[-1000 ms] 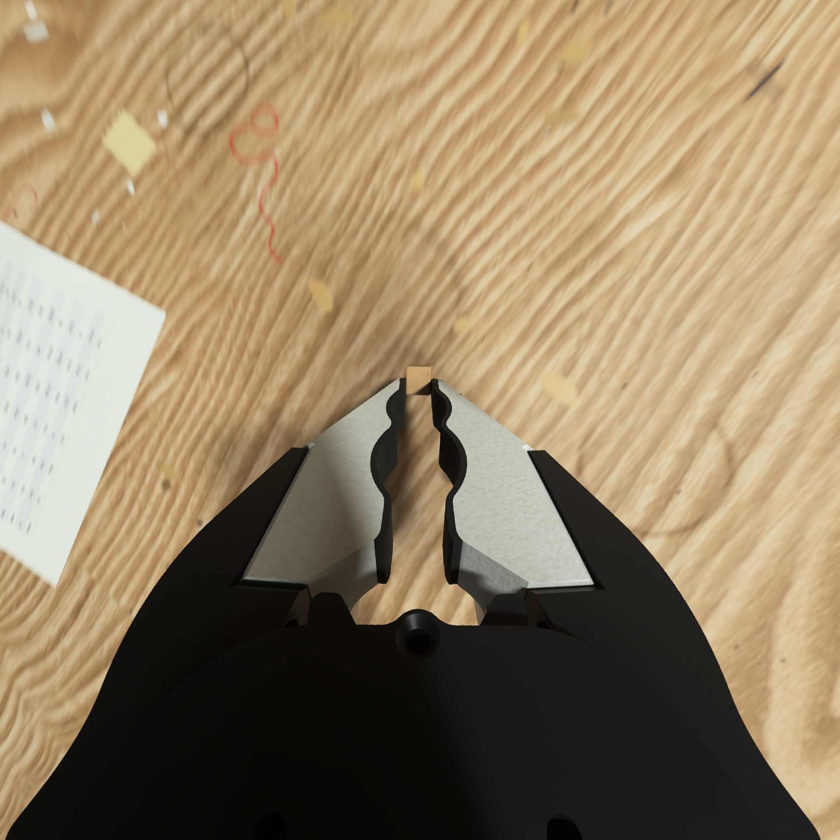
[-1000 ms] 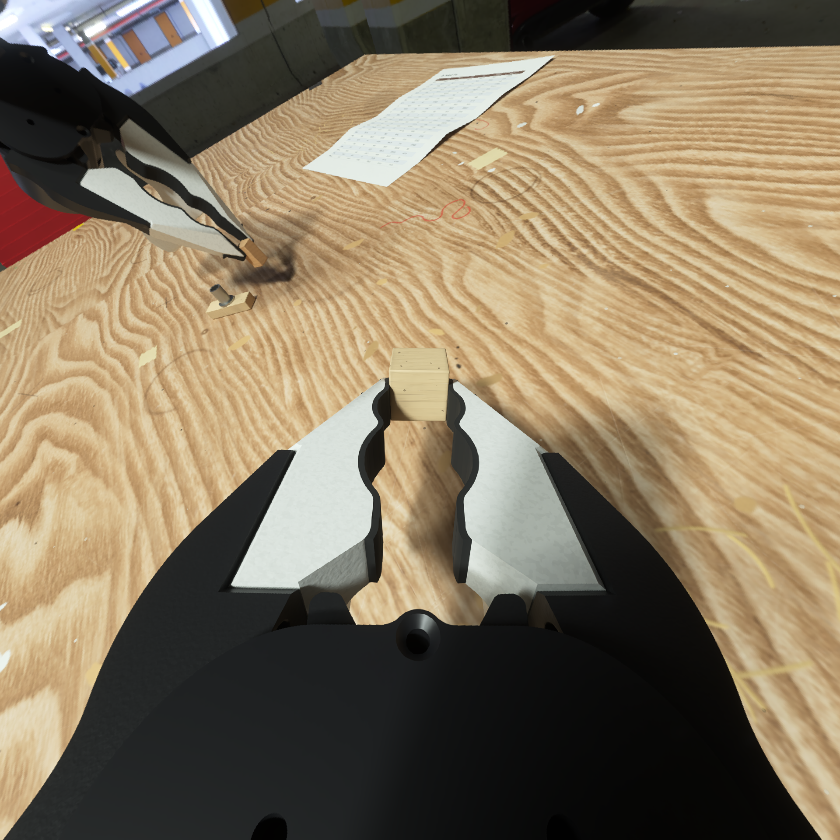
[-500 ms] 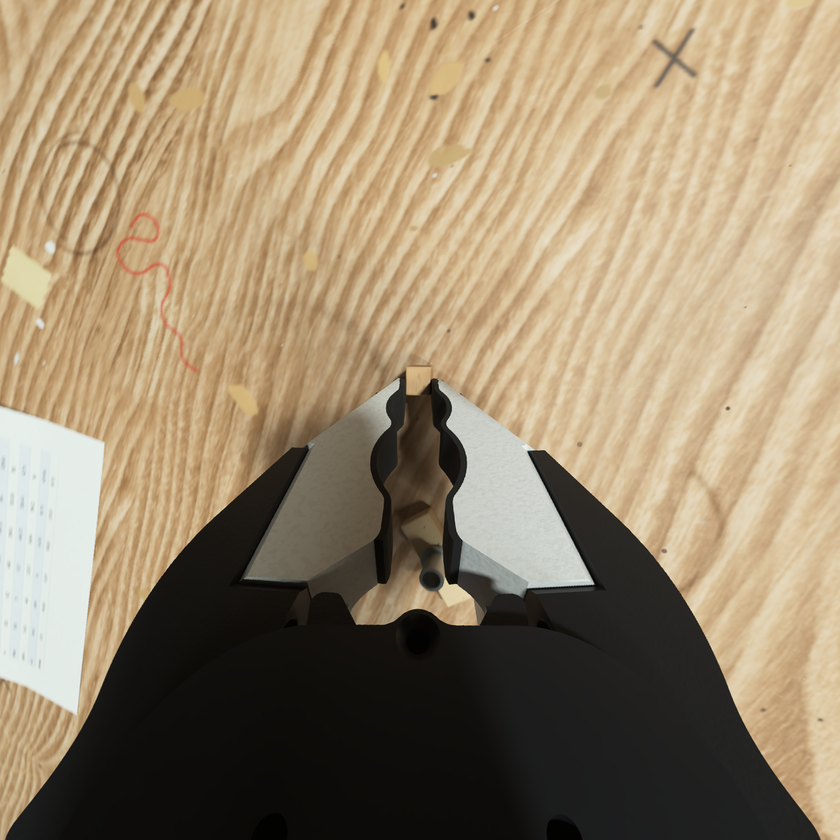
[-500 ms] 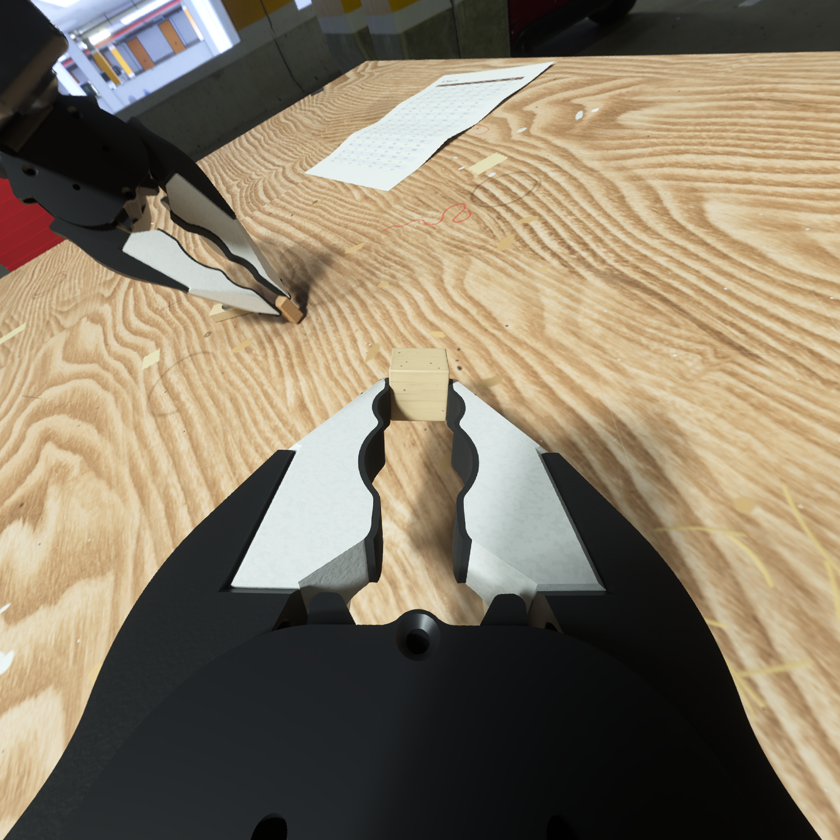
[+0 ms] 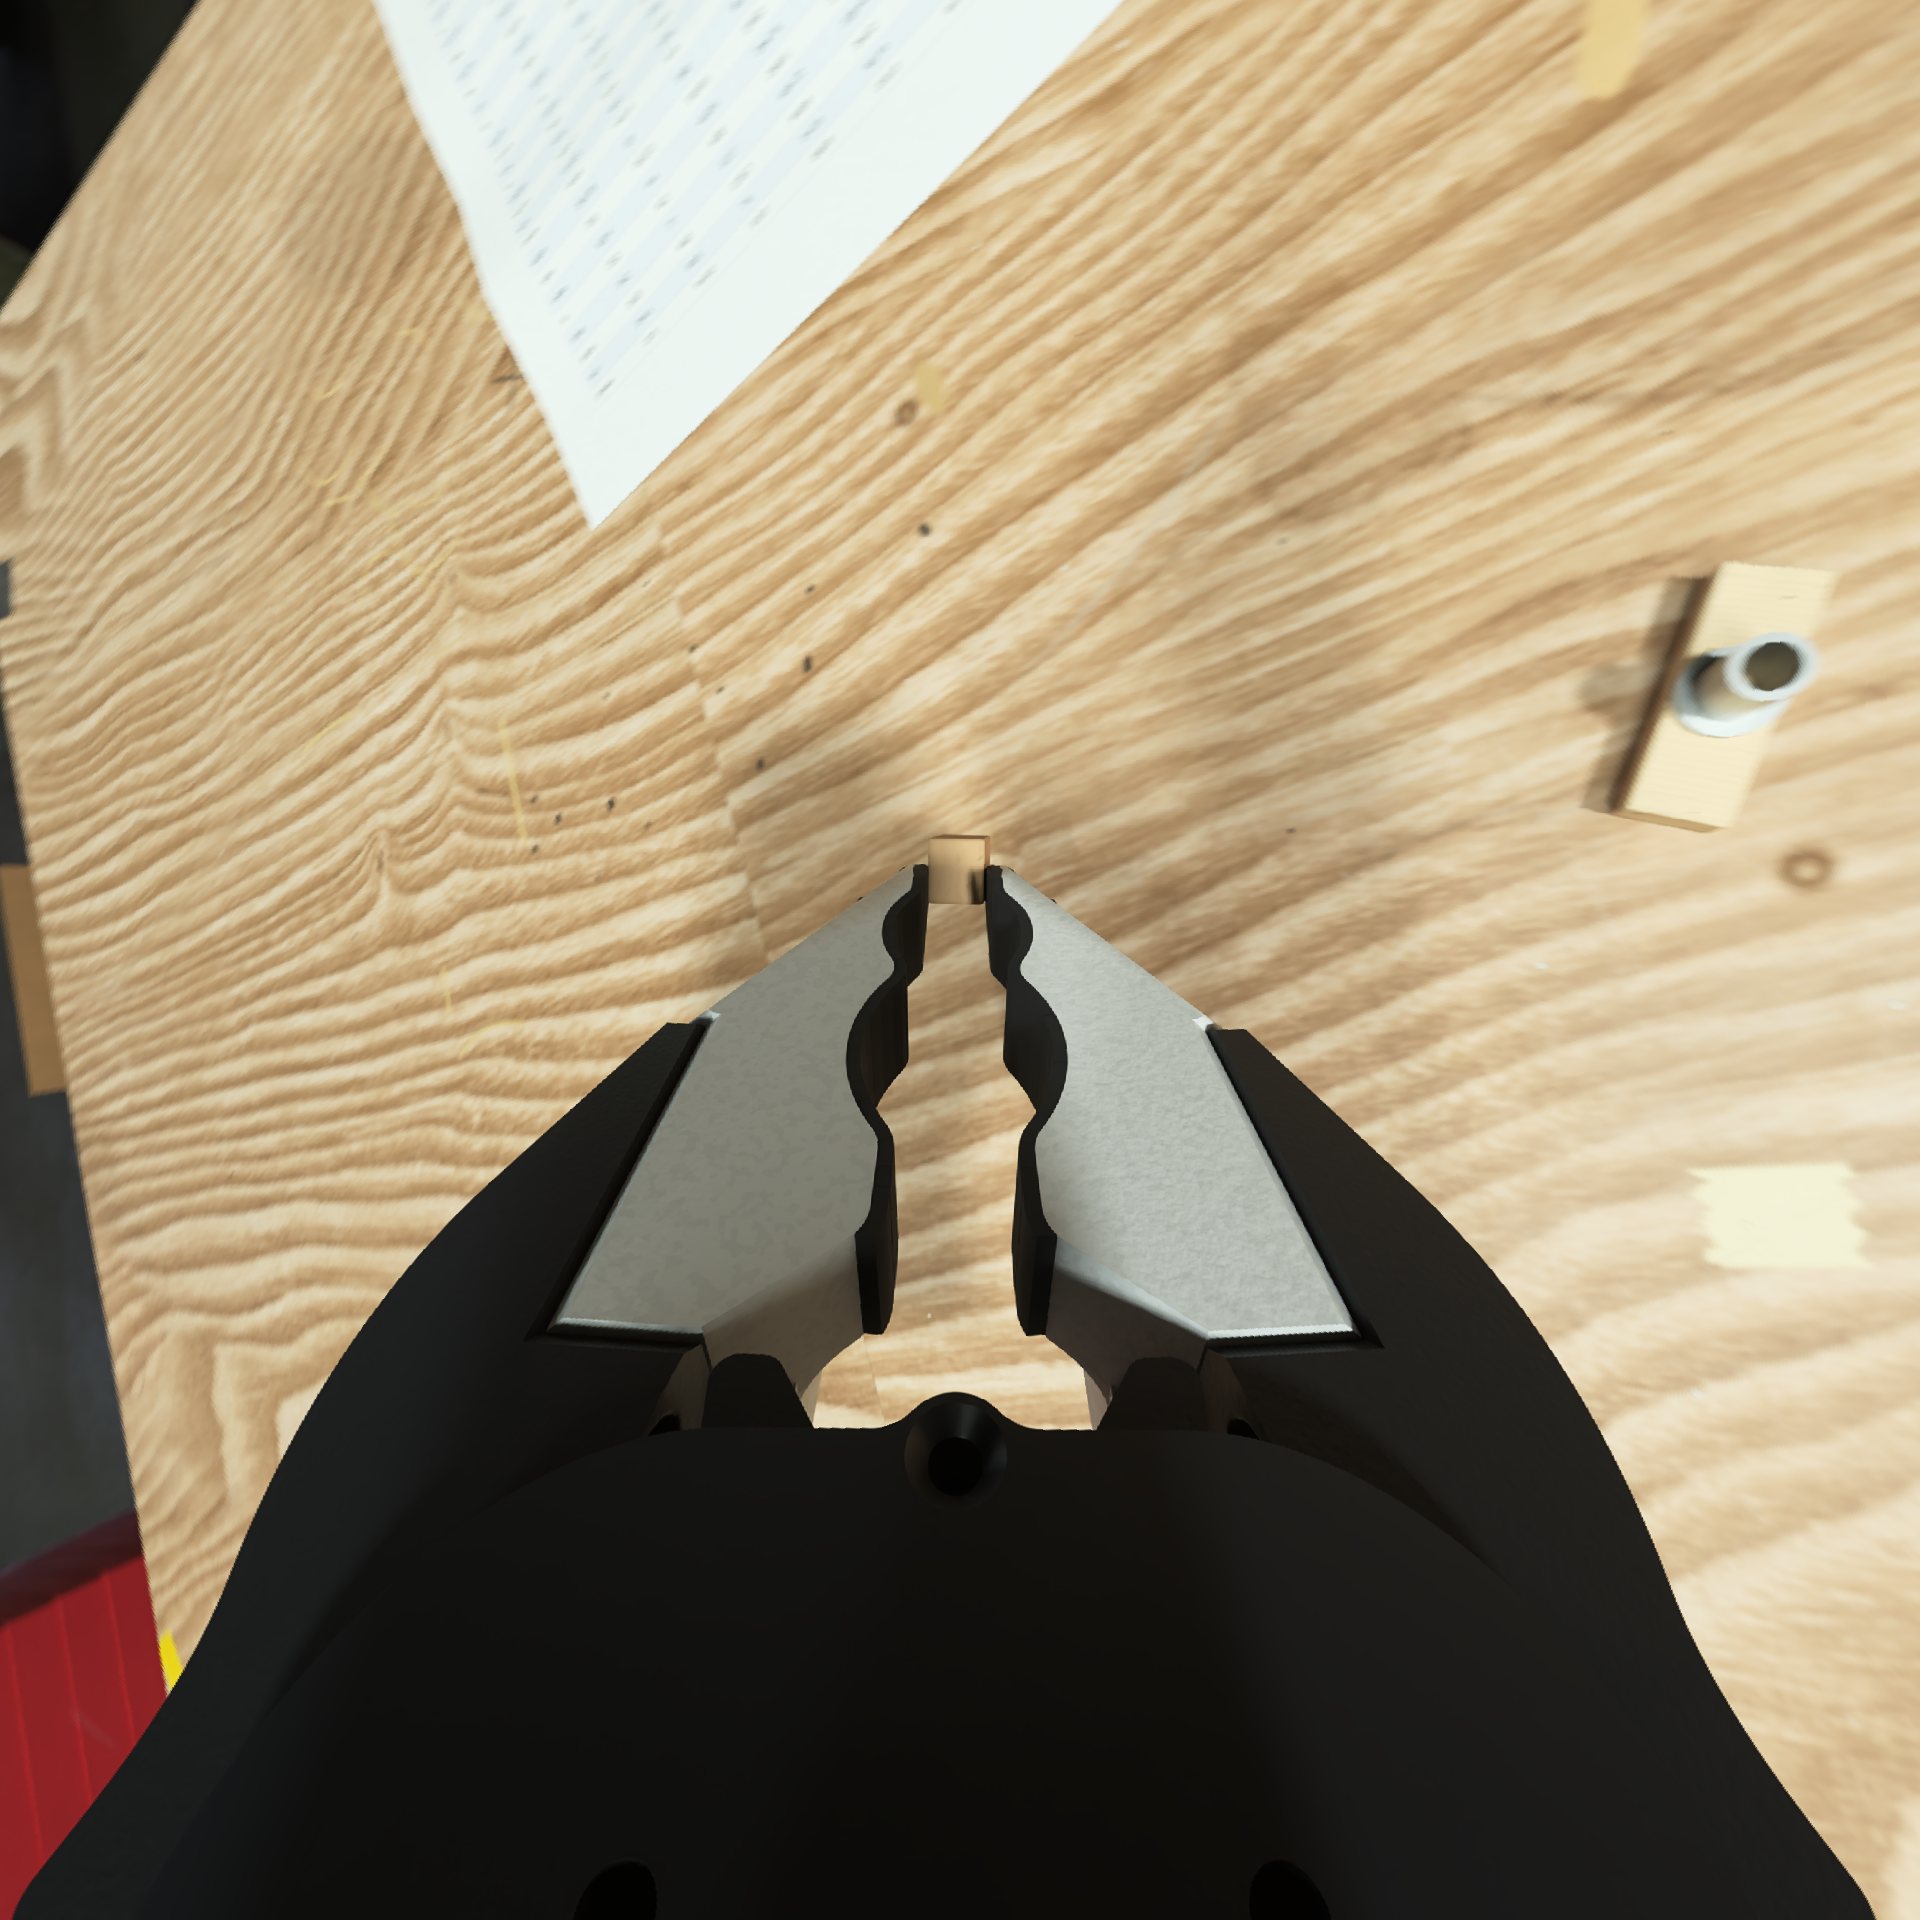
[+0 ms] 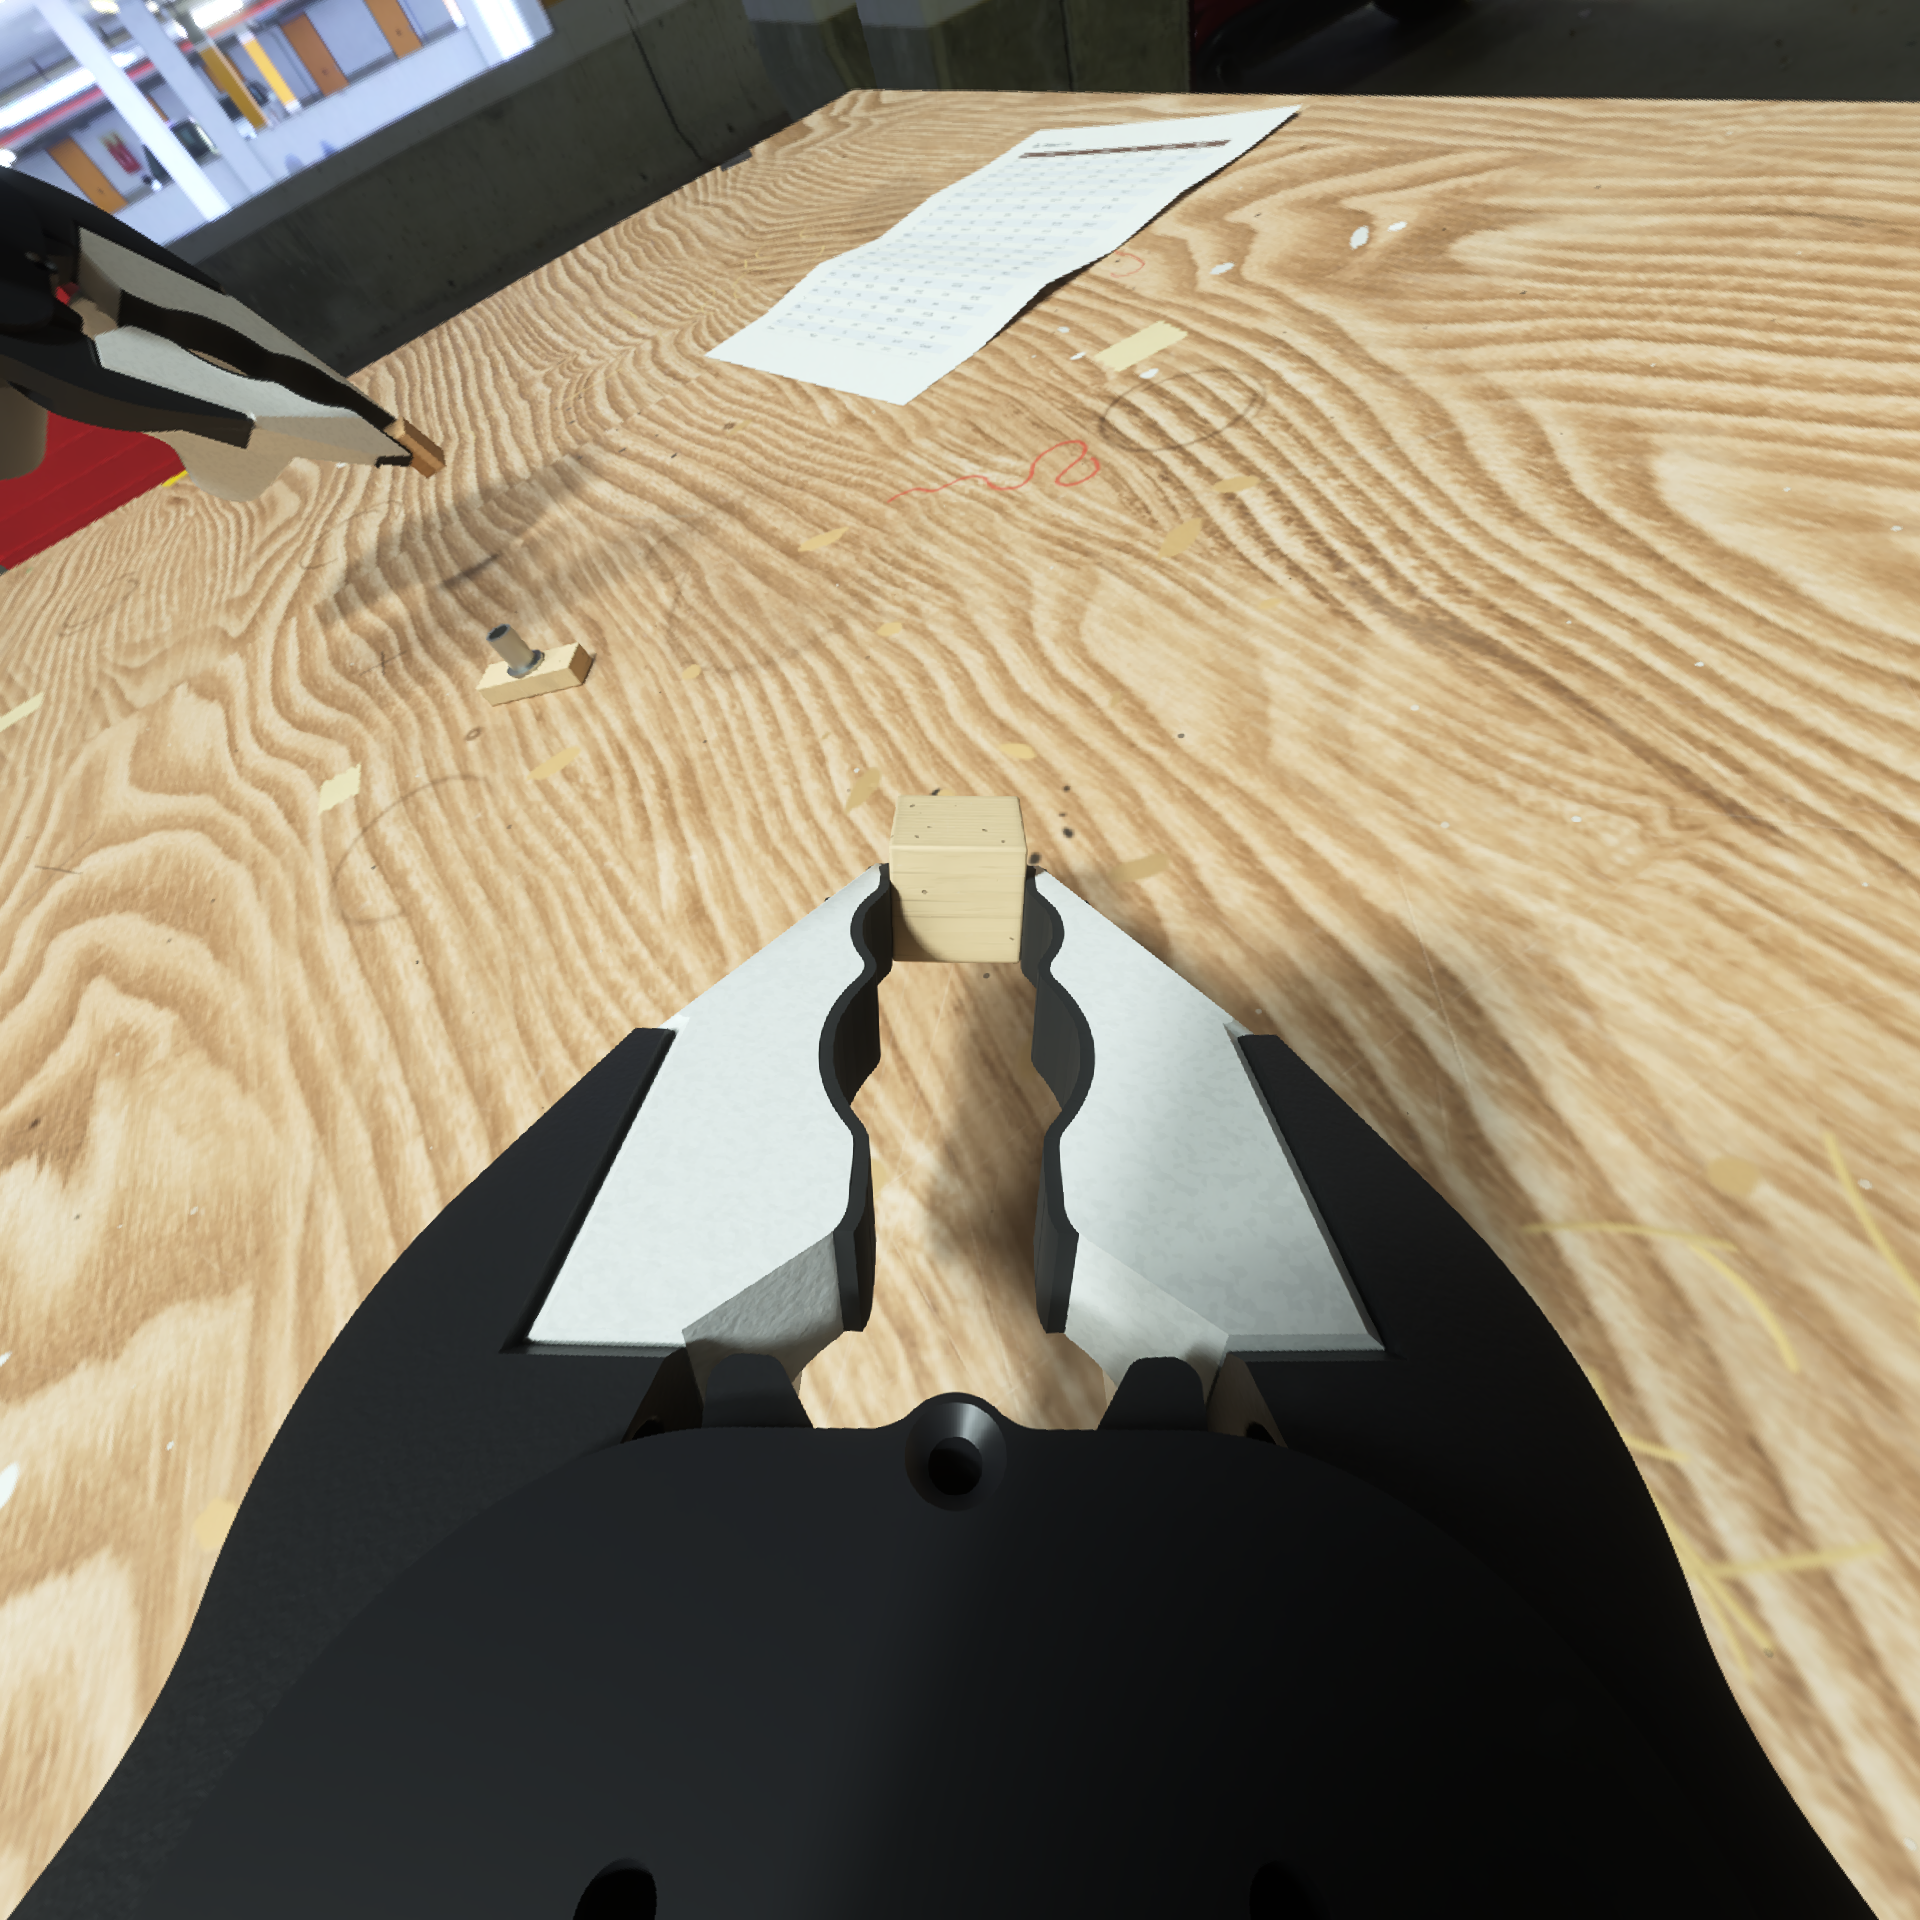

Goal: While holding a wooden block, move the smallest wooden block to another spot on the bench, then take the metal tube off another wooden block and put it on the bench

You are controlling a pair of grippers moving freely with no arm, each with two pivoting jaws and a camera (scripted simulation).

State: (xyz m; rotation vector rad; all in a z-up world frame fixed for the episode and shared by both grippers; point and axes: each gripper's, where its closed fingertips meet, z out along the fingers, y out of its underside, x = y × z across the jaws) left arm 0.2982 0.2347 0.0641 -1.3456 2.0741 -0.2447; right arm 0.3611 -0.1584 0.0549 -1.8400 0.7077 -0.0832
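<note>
My left gripper [image 5: 957, 883] is shut on the smallest wooden block [image 5: 957, 869], a tiny tan piece at its fingertips, held above the bench. In the right wrist view this gripper [image 6: 400, 449] hangs at the far left with the small block [image 6: 421, 450]. A short grey metal tube [image 5: 1745, 681] stands upright on a flat wooden block [image 5: 1704, 707] to the right of my left gripper; both also show in the right wrist view, the tube [image 6: 509, 649] on the flat block [image 6: 535, 675]. My right gripper [image 6: 958, 899] is shut on a pale wooden cube [image 6: 958, 878], just above the bench.
A white printed sheet of paper [image 5: 707, 208] lies on the wooden bench [image 5: 312, 779], also in the right wrist view [image 6: 987, 249]. A red thread [image 6: 997, 478], wood chips and pencil marks lie scattered. The bench's left edge [image 5: 21, 623] is near my left gripper.
My left gripper has lifted and swung back to the left with the smallest block, away from the tube's block, which now stands uncovered. My right gripper holds still with its cube.
</note>
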